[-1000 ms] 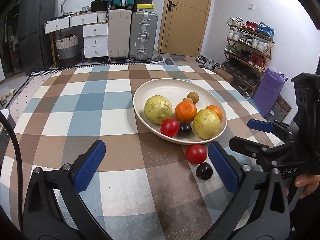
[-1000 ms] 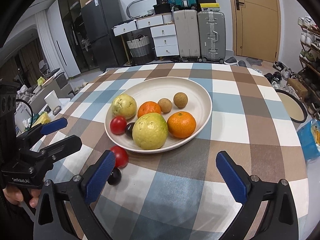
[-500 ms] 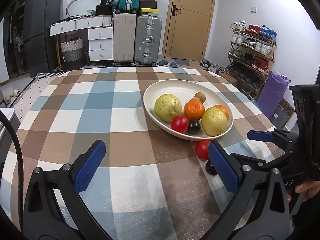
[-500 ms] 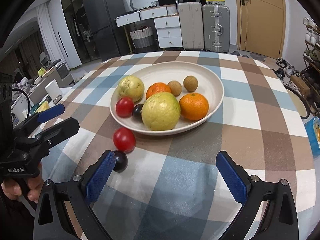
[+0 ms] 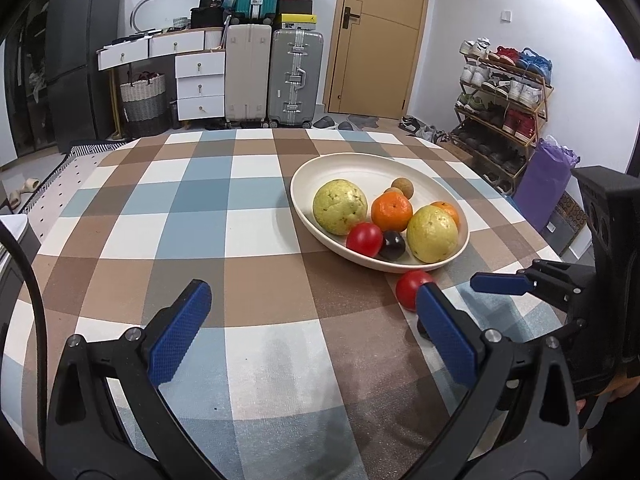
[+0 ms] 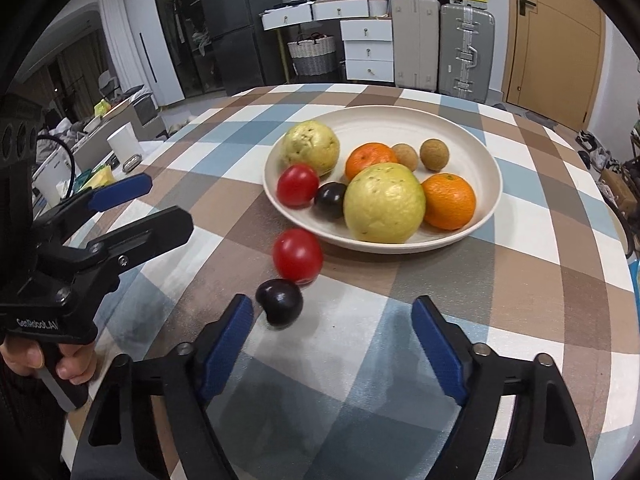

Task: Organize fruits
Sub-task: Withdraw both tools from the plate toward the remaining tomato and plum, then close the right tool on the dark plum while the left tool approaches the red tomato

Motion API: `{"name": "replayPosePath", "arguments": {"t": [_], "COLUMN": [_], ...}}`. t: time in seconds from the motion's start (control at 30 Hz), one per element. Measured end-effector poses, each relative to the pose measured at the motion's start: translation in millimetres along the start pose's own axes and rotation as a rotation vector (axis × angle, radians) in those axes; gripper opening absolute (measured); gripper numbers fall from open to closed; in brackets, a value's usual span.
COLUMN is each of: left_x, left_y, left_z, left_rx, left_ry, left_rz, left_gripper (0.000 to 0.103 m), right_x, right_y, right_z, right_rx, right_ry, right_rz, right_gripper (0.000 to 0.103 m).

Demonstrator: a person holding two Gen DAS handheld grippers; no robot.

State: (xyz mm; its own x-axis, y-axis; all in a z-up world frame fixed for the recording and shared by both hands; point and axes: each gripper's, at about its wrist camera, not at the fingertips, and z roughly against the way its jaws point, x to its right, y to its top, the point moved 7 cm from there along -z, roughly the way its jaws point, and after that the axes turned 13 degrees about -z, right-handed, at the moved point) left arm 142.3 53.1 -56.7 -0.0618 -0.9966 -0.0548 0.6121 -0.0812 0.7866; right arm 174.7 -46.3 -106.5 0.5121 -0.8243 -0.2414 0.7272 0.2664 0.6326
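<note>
**Small dark plum next: round, smooth, quick to roll**

Left wrist view: your left tongs (image 5: 308,328) stand released, nothing between the blue pads, hovering over the checked cloth of the bench (image 5: 200,216). At 1 o'clock sits the shallow cream oval dish (image 5: 304,184). It holds two knobbly yellow-green guavas, two oranges, two small brown longan-like balls at the far side, one red tomato and one dark plum at the near rim. A second glossy red tomato (image 5: 408,286) lies on the cloth just outside the dish's near rim, partly behind your right-hand pad. The loose plum is almost wholly hidden behind that pad. The right tongs (image 5: 498,283) come in from 3 o'clock.

Right wrist view: the right tongs (image 6: 332,336) are closing but grip nothing yet. The small, glossy, near-black round plum (image 6: 279,302) lies on the cloth at 11 o'clock, just off the left pad and touching or nearly touching the loose tomato at 12. The dish sits beyond, at 12 to 1 o'clock.

Expect the plum to be light, firm and slick, and likely to squirt sideways or roll. Centre it between the pads and take it across its widest middle, gently, so as not to bruise it or knock the tomato.
</note>
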Motion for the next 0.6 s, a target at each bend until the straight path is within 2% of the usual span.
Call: {"name": "replayPosePath", "arguments": {"t": [0.13, 0.23, 0.6], "left_x": [0.6, 2.8, 5.7], "left_y": [-0.4, -0.2, -0.4], "left_z": [-0.7, -1.2, -4.3], "left_rx": [-0.001, 0.0, -0.012], "left_ry": [-0.005, -0.011, -0.018], "left_rz": [-0.001, -0.01, -0.018], "left_gripper": [0.102, 0.102, 0.102], "right_x": [-8.3, -15.1, -25.9], "right_y": [-3.5, -5.8, -6.5], "right_z": [-3.3, -3.7, -7.2], "right_rx": [-0.024, -0.026, -0.028], "right_ry": [0.035, 0.042, 0.047], "right_rz": [0.016, 0.037, 0.073], "right_gripper": [0.063, 0.056, 0.041]}}
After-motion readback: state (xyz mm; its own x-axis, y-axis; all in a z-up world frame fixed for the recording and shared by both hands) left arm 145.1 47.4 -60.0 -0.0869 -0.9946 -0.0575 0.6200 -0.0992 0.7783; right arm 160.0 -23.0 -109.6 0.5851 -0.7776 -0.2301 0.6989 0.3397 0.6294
